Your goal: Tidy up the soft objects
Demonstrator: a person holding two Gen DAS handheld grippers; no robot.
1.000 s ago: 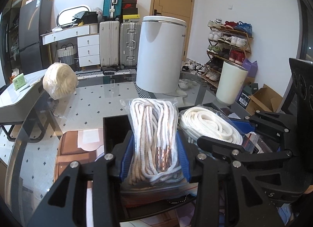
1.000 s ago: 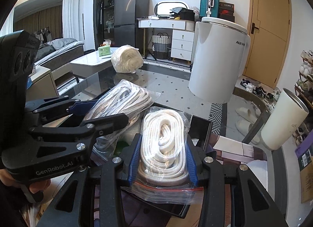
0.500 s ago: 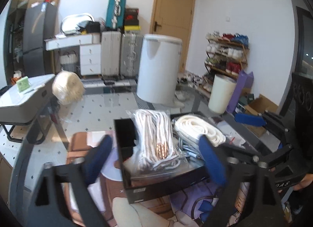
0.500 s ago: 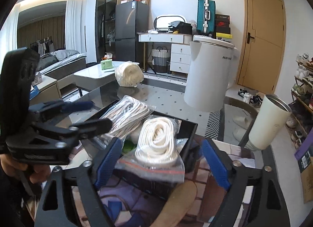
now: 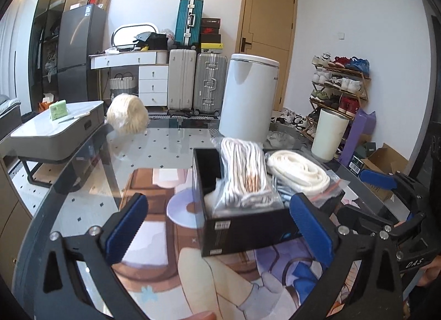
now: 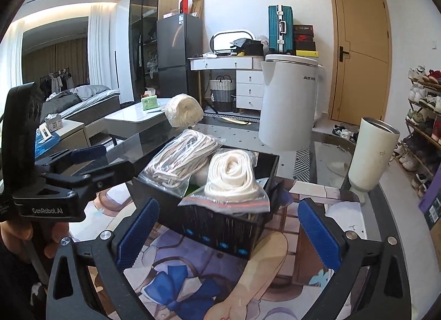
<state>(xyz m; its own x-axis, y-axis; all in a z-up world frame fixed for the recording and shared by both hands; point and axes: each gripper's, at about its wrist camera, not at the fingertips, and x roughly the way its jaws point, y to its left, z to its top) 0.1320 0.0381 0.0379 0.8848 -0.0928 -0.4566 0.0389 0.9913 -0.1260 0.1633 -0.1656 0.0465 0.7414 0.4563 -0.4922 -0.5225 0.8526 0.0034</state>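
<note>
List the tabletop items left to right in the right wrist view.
Left gripper → yarn ball → thin-cord bag → thick-rope bag → white kettle → cream tumbler.

From my left wrist feed, the near wall of the black box (image 5: 242, 233) hides the lower ends of both bagged rope bundles. The thin-cord bag (image 5: 245, 175) covers part of the thick white rope coil (image 5: 299, 172). Box label text (image 5: 221, 224) is too small to read. The right gripper (image 5: 386, 196) is cut off at the frame's right edge.

Right wrist feed: the box floor is hidden under the bags, and the green item (image 6: 193, 189) between them can't be identified. The left gripper (image 6: 91, 164) body runs out of frame.
</note>
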